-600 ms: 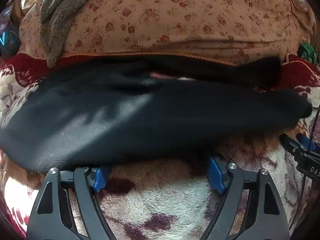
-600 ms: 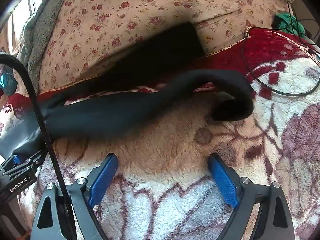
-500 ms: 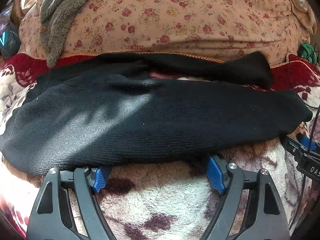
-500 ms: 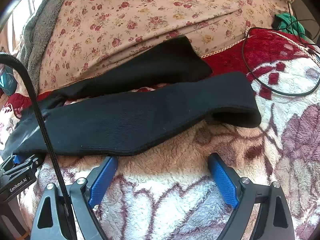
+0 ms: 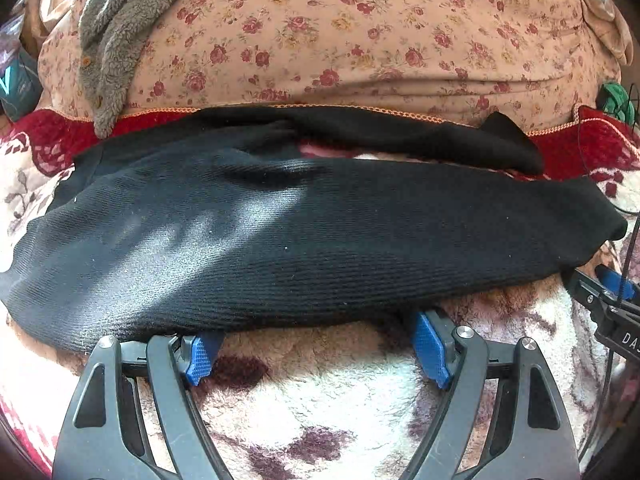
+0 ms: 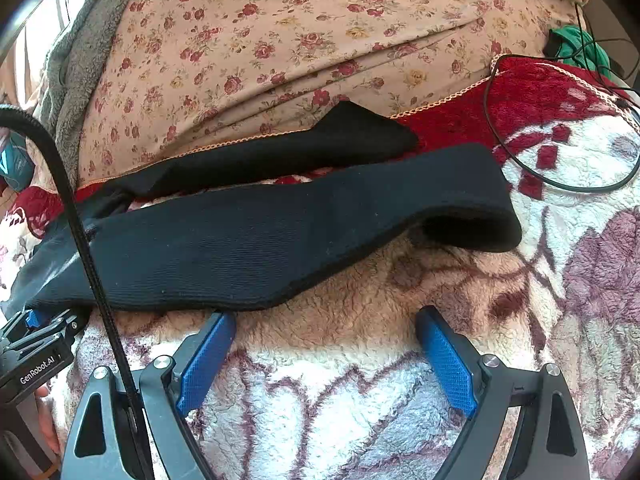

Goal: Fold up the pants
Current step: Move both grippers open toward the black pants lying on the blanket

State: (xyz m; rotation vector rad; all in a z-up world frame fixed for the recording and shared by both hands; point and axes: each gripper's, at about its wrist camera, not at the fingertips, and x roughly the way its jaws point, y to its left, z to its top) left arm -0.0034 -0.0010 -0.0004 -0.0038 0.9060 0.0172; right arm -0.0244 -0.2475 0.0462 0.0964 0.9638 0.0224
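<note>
A plush blanket (image 5: 320,408) patterned in cream, maroon and red covers the bed, with a floral quilt (image 5: 360,32) bunched behind it. Black pants (image 5: 304,236) lie flat across the blanket, their 2 legs stretching side by side toward the right. The left gripper (image 5: 312,350) rests at the pants' near hem, jaws spread, blue tips just under the fabric edge. The right gripper (image 6: 324,344) sits spread too, just short of the near leg's edge, holding nothing.
</note>
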